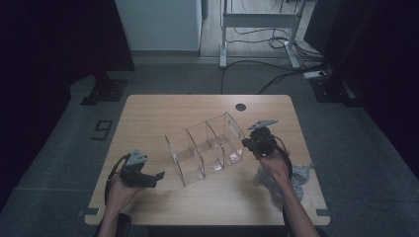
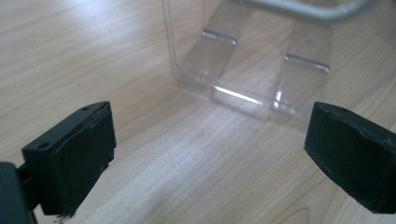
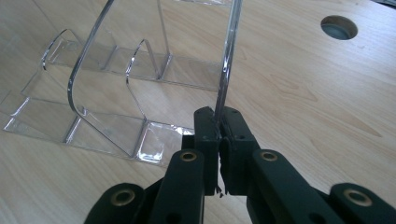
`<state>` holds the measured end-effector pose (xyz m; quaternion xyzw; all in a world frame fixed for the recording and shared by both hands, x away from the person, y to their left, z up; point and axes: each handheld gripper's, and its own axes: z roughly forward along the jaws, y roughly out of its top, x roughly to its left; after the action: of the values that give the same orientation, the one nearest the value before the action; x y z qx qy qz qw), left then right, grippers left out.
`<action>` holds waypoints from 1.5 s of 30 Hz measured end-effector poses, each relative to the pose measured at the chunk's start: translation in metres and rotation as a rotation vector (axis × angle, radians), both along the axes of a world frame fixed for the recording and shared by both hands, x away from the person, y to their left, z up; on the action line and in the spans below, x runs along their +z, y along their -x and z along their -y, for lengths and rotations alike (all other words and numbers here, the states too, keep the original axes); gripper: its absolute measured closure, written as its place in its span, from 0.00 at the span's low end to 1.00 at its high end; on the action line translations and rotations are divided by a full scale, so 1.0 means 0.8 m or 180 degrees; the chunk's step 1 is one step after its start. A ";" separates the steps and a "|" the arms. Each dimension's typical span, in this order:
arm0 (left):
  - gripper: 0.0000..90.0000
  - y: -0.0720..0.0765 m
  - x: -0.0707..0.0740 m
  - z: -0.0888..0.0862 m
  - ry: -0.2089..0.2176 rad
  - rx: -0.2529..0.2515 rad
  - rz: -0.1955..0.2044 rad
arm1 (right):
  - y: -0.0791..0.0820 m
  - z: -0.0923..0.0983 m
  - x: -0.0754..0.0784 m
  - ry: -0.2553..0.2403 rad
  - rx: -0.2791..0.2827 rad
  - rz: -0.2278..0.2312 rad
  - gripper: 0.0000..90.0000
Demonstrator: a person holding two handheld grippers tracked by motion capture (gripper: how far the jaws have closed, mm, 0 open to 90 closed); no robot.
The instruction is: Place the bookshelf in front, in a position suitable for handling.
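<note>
The right hand-held gripper (image 3: 219, 135) clamps the clear acrylic organizer's (image 1: 207, 147) right end wall. The left hand-held gripper (image 1: 157, 177) gapes wide, near-left on the desk (image 1: 163, 111).

clear see-through organizer (image 1: 205, 148), pale wood-grain table (image 1: 163, 111), black grippers, grey crumpled bag (image 1: 296, 180)

left gripper (image 1: 159, 176): black, grey three-cornered plate, trailing cable; right gripper (image 3: 218, 127): black fingers, brass-coloured rivets
</note>
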<state>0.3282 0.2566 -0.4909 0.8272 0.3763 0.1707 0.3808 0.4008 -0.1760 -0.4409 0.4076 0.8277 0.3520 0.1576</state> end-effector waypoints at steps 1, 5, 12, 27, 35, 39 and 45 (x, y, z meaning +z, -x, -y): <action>0.02 0.000 0.002 -0.001 0.0010 -0.0001 0.0012 | 0.001 0.000 0.000 -0.0001 0.0009 -0.0012 0.96; 0.02 0.001 0.008 -0.002 0.0052 -0.0027 0.0063 | 0.006 -0.003 0.001 0.0022 0.0097 -0.0019 0.96; 0.05 0.004 0.019 -0.002 0.0169 -0.0064 0.0177 | 0.011 -0.010 0.002 0.0042 0.0207 -0.0038 0.96; 0.11 0.008 0.025 0.005 0.0313 -0.0222 0.0260 | 0.011 -0.026 0.004 0.0099 0.0367 -0.0062 0.97; 0.16 0.008 0.023 0.008 0.0286 -0.0295 0.0255 | 0.009 -0.029 0.005 0.0118 0.0432 -0.0071 0.97; 0.16 0.008 0.022 0.009 0.0260 -0.0332 0.0243 | 0.007 -0.033 0.006 0.0135 0.0477 -0.0078 0.97; 0.23 0.009 0.022 0.011 0.0229 -0.0425 0.0241 | 0.006 -0.037 0.007 0.0159 0.0509 -0.0085 0.97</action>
<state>0.3207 0.2477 -0.4734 0.8292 0.3115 0.1625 0.4347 0.3959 -0.1465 -0.4357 0.3409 0.8682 0.3371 0.1280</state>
